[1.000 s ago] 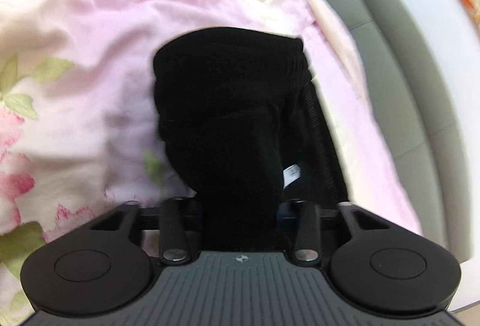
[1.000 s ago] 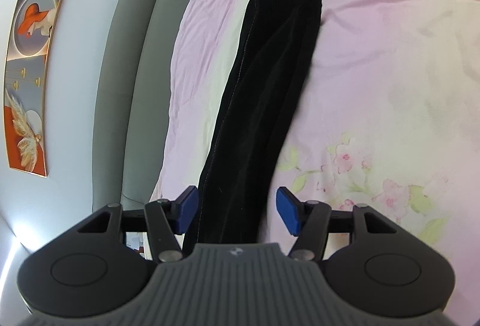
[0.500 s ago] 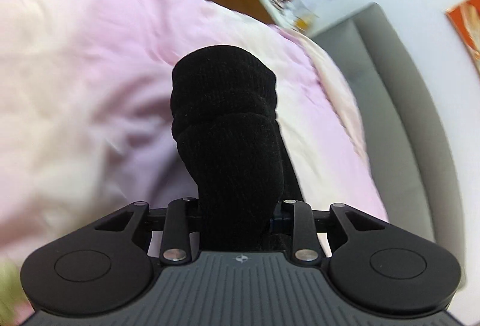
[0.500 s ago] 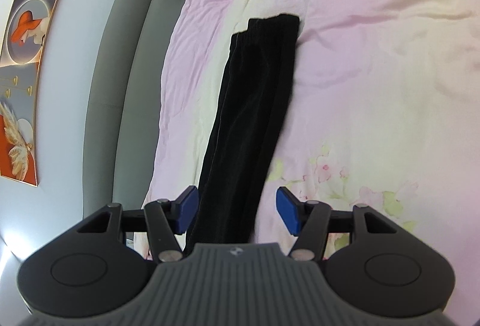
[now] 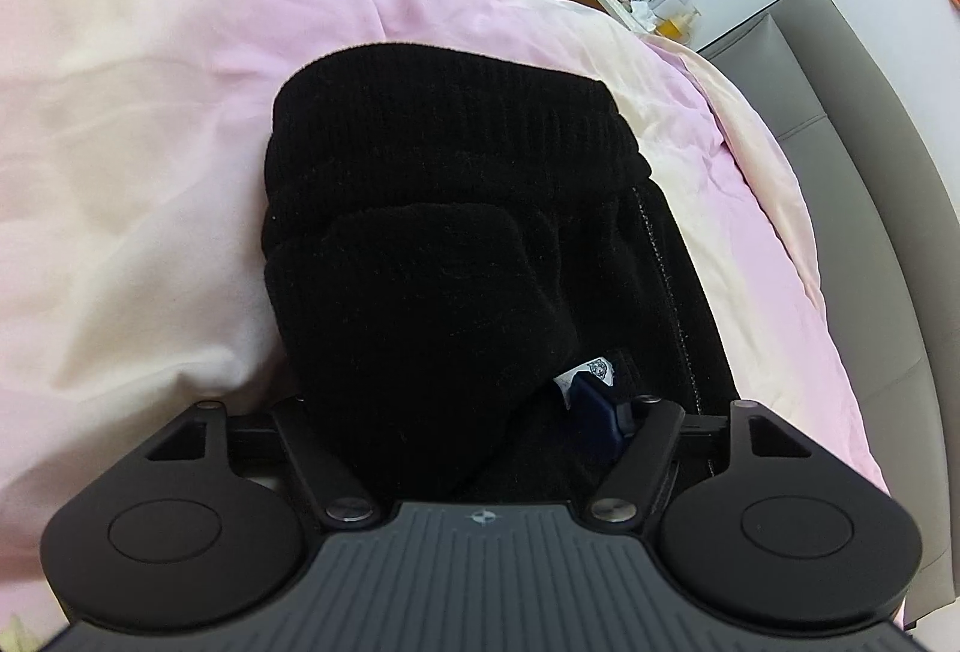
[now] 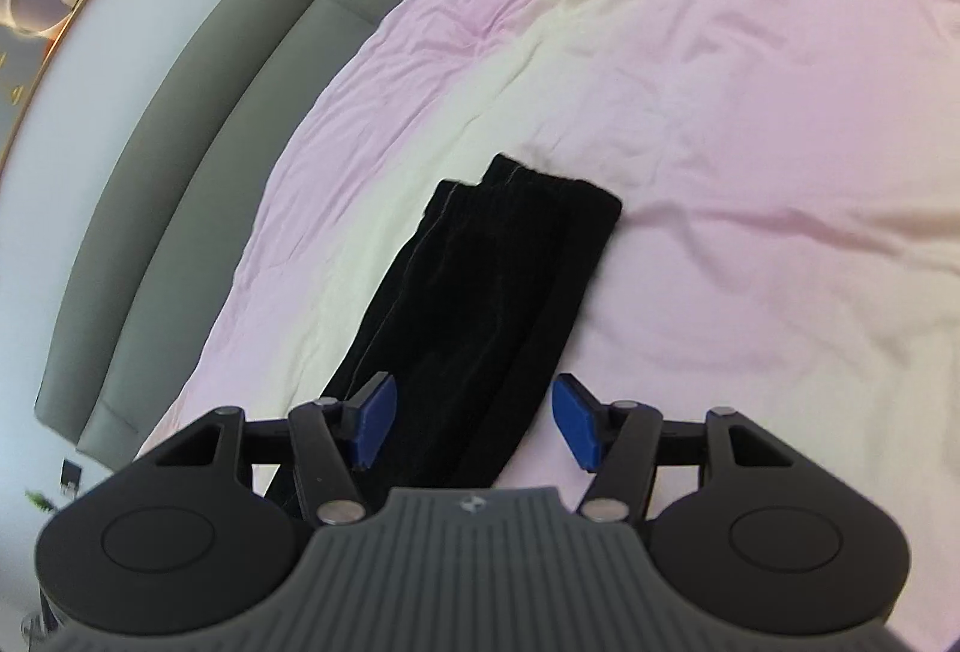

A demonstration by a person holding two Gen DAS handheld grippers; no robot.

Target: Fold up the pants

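Pink-and-cream bedding (image 6: 750, 124) carries the black pants (image 6: 492, 292), lying as a long strip beside the grey headboard (image 6: 198, 112), their length running straight ahead from both tools. Left tongs (image 5: 456, 412) pinch a bunched fold of the pants, lifted over the strip. Right tongs (image 6: 474, 418) stand spread, straddling the fabric without gripping, near its other end

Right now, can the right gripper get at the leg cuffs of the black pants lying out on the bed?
Probably yes. The right gripper is open, and the leg cuffs lie bare on the pink duvet straight ahead, with nothing between.
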